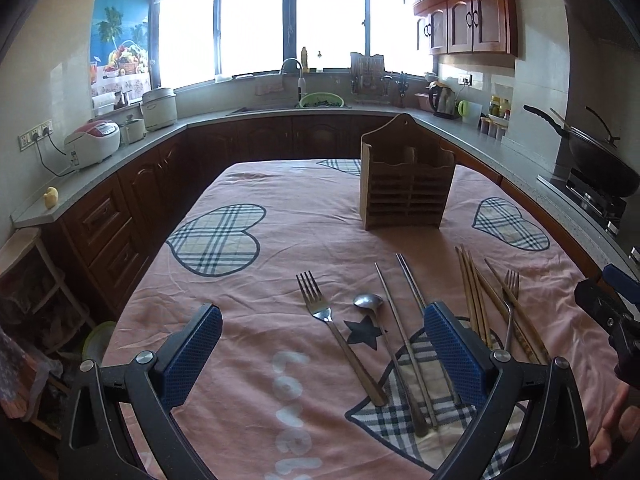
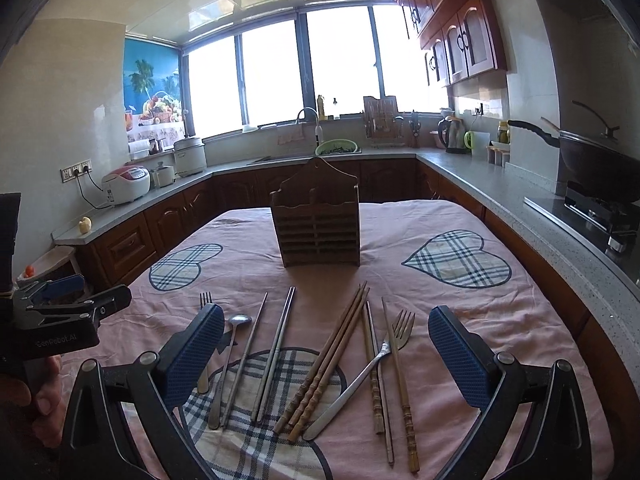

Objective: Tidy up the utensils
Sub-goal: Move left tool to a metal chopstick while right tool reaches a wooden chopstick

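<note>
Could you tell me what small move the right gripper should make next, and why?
Probably lower the open right gripper onto the bundle of wooden chopsticks just beneath it. Both grippers are empty, every utensil lies flat on the tablecloth, and the wooden holder beyond stands with nothing visibly in it. That bundle lies between its fingers.

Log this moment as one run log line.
stage: start | left gripper: open, empty | right gripper: open, empty | utensils: on tablecloth | wooden holder: upright, beyond utensils

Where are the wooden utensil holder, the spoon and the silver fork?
wooden utensil holder (image 2: 318, 236), right wrist view, slatted front.
spoon (image 1: 367, 300), left wrist view, bowl.
silver fork (image 2: 402, 330), right wrist view, tines.
</note>
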Motion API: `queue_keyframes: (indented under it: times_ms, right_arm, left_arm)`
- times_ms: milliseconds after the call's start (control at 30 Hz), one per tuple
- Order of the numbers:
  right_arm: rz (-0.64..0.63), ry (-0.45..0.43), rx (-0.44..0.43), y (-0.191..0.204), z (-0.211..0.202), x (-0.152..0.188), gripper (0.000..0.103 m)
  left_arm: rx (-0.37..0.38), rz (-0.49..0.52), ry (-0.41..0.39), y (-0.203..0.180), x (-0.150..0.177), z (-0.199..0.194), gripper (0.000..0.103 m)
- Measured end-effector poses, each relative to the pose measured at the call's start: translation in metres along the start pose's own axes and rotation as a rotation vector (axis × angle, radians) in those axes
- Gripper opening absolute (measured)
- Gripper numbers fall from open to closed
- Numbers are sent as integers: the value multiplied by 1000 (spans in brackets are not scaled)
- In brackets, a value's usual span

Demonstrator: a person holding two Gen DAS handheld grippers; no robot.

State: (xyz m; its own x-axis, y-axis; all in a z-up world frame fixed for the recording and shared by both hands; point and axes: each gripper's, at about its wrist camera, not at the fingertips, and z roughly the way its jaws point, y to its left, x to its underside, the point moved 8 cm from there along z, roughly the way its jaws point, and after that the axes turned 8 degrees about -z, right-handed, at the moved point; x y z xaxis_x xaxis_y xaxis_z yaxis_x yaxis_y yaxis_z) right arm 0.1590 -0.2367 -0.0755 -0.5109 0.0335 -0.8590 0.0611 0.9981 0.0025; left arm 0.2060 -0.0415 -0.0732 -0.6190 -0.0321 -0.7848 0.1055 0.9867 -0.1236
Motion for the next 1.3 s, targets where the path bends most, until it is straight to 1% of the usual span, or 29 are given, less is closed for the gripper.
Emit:
queue_keyframes:
  times_ms: [67,133,200,267,333,400,467,533,700,733,833,900,1000,1100,1167,1233,1267,1300]
  right_arm:
    - [13,42,-7,-7,14,2,97]
    - [25,83,-20,-13,28,3,94]
    - [36,121,-28,-19,41,3,86]
    - [46,153,-38,-25,53,3,80]
    - [60,185,-51,-32,65,4,75]
    - [75,218,-61,-38,77,5,64]
    - [79,249,-64,-42,89,6,59]
    - [80,274,-72,-45,100,8,58]
    - [76,361,-91,-50,130,18,44]
    - [74,381,-89,-52,136,20,44]
    - [60,432,-88,-57,153,26,38]
    - [54,456,-88,-60,163,29,32]
    - [56,489,-87,-66,177,33,30]
    - [60,515,-86,-70,186,37,28]
    - [64,528,-89,-71,190,40,26]
    - [61,543,-88,-71,194,43,26]
    - [60,553,-89,-71,196,45,26]
    - [59,560,-90,-71,198,46,25]
  left_arm:
    - [10,9,38,-4,-10,13,101]
    - [24,10,72,-6,-19,27,98]
    - [34,3,109,-7,-29,38,96]
    - [43,-2,136,-8,-36,46,93]
    - [56,1,173,-13,-45,58,86]
    - [56,11,190,-17,-50,69,84]
    - [52,28,214,-18,-57,80,82]
    - [51,42,232,-22,-60,90,78]
    - [56,57,294,-29,-63,119,72]
    - [55,59,301,-32,-60,126,70]
    - [59,66,339,-35,-61,152,69]
    - [58,73,352,-35,-62,164,69]
    - [54,79,380,-36,-60,182,68]
    - [52,77,414,-37,-57,200,64]
    - [41,84,436,-37,-56,211,60]
    - [40,87,459,-38,-52,219,49]
    - [39,90,479,-40,-48,225,46]
    - [27,106,467,-42,-48,226,44]
